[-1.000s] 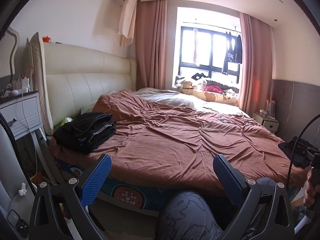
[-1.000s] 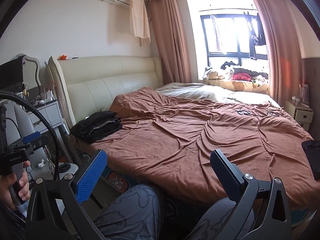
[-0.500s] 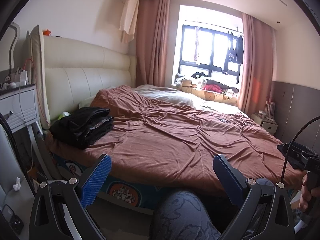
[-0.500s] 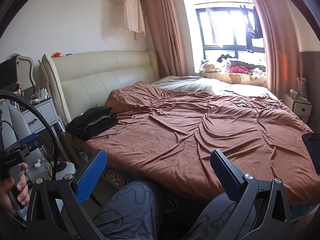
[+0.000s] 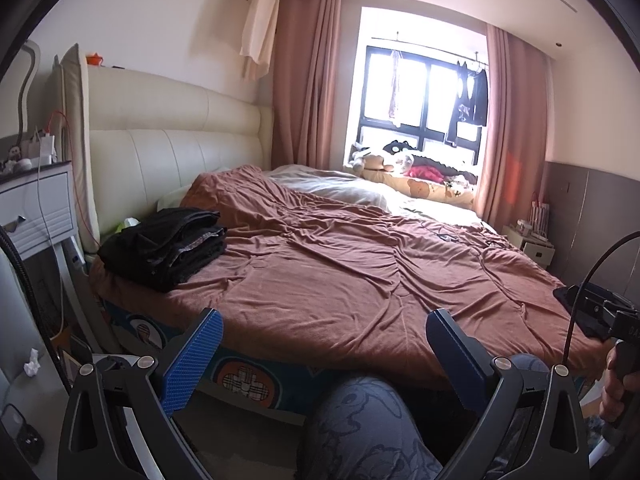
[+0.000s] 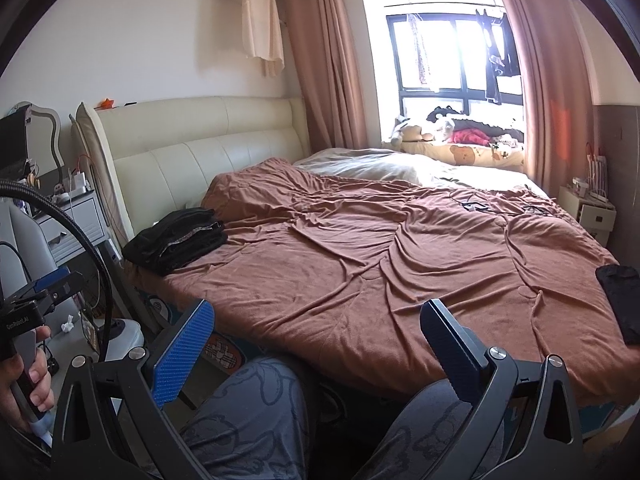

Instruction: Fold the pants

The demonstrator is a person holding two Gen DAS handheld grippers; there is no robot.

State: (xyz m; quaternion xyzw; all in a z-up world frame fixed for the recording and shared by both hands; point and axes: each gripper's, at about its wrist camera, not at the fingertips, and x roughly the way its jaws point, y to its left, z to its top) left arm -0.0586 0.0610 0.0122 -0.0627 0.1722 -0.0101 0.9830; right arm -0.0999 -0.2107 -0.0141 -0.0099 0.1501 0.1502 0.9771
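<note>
A stack of folded black pants (image 5: 164,246) lies on the near left corner of the bed, by the headboard; it also shows in the right wrist view (image 6: 178,240). My left gripper (image 5: 324,346) is open and empty, held off the bed's near edge above the person's knee. My right gripper (image 6: 316,340) is open and empty, also short of the bed edge. A flat black garment (image 6: 620,300) lies at the bed's right edge; in the left wrist view the other gripper partly hides it.
The bed has a rumpled brown cover (image 5: 360,272) and a cream padded headboard (image 5: 168,160). A white nightstand (image 5: 36,208) with cables stands left. Plush toys (image 6: 448,128) sit on the window sill. A small bedside cabinet (image 6: 588,210) stands far right. The person's patterned knees (image 6: 256,412) are below the grippers.
Both cameras have tilted and shifted slightly, so the bed sits lower and closer in view. Both grippers stay open and empty. Nothing on the bed has moved.
</note>
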